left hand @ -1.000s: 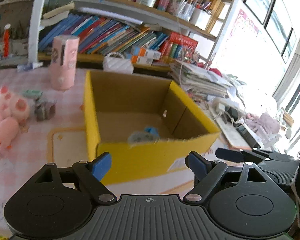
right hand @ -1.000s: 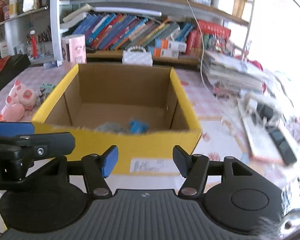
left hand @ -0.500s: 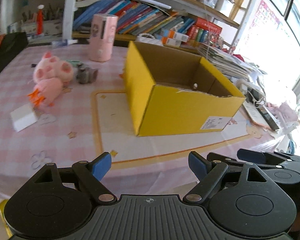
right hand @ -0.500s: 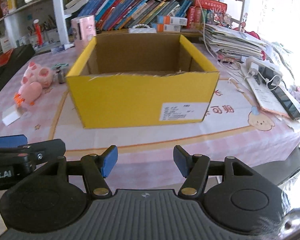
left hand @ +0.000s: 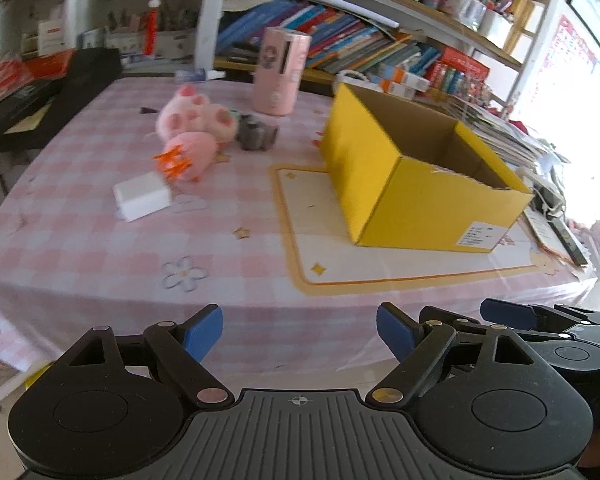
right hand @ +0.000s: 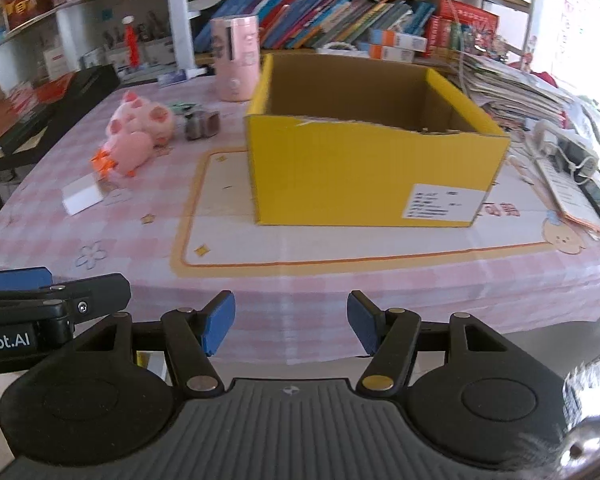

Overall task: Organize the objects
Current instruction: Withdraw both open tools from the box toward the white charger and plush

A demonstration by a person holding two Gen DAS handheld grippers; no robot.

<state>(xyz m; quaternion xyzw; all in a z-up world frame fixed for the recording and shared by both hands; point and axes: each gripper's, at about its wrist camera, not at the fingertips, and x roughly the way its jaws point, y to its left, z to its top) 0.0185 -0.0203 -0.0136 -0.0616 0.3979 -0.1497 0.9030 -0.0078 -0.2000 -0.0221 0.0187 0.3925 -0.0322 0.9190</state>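
Observation:
An open yellow cardboard box stands on a pink checked tablecloth. Left of it lie a pink plush pig, a second pink plush with orange feet, a small grey object and a white block. My left gripper is open and empty, held off the table's front edge. My right gripper is open and empty there too, beside the left one.
A pink cylinder stands behind the toys. Bookshelves line the back. Stacked papers and a power strip lie right of the box. A black case lies at the left.
Both grippers have pulled back from over the box to beyond the table's front edge. The left view has swung left, bringing the toys into view. Both stay open.

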